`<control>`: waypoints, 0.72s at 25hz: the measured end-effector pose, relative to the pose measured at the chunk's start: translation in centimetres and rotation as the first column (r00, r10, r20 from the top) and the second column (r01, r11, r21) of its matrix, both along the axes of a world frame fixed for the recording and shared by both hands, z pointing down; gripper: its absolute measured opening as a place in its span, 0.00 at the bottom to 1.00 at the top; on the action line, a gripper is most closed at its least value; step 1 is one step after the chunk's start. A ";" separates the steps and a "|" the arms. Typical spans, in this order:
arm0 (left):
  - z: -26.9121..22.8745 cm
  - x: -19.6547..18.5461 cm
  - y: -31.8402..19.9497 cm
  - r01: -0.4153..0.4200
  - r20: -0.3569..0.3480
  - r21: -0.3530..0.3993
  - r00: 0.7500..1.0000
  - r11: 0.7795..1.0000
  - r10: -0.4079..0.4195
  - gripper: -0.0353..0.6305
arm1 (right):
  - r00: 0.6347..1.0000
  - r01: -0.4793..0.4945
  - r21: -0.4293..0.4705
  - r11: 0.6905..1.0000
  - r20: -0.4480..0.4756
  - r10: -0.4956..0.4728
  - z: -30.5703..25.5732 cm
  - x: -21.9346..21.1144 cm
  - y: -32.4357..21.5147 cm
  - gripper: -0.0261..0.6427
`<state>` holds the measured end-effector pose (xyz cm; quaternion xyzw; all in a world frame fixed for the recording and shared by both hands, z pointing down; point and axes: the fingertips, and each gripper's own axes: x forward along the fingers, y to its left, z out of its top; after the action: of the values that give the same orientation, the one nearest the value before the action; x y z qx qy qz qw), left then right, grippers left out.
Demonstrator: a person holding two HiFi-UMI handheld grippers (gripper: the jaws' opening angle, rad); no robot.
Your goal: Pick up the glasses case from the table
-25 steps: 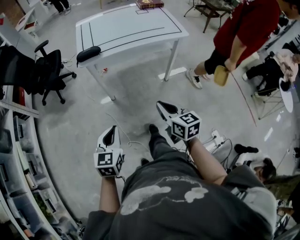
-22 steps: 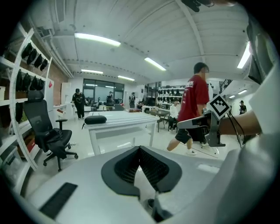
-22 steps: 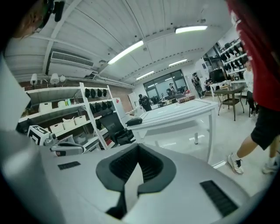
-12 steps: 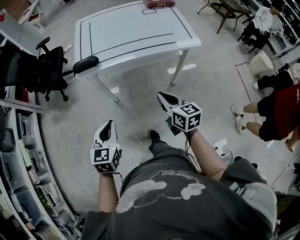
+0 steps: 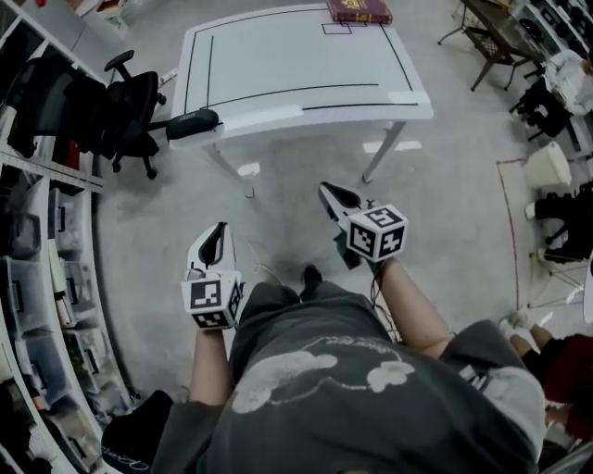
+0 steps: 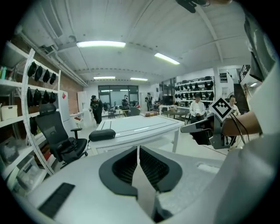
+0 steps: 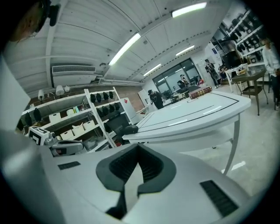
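A black glasses case [image 5: 193, 123] lies on the near left corner of the white table [image 5: 296, 65]. It also shows in the left gripper view as a dark oval [image 6: 102, 134] and small in the right gripper view [image 7: 130, 129]. Both grippers hang over the floor, well short of the table. My left gripper [image 5: 215, 239] is shut and holds nothing. My right gripper [image 5: 330, 194] is shut too, nothing between its jaws, and it points toward the table's near edge.
A black office chair [image 5: 120, 111] stands just left of the table's corner. Shelving with bins [image 5: 37, 278] runs along the left side. A dark red box [image 5: 358, 10] lies at the table's far edge. Chairs and seated people [image 5: 556, 83] are at the right.
I have walked closer to the table, which now sits more centred in the head view. Both grippers moved forward with me, still shut. The person in red has dropped out to the lower right.
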<state>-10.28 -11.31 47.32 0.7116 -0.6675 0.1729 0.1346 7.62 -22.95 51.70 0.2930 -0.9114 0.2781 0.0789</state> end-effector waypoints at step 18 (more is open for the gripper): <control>-0.4 -5.4 -8.2 -0.066 0.011 0.070 0.998 0.995 0.066 0.56 | 0.999 -0.014 0.022 1.000 -0.037 0.015 -0.3 -3.2 -7.1 0.04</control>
<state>-15.65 -19.46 46.94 0.7368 -0.6499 0.1567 0.1009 4.40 -30.01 51.40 0.3057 -0.9105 0.2634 0.0905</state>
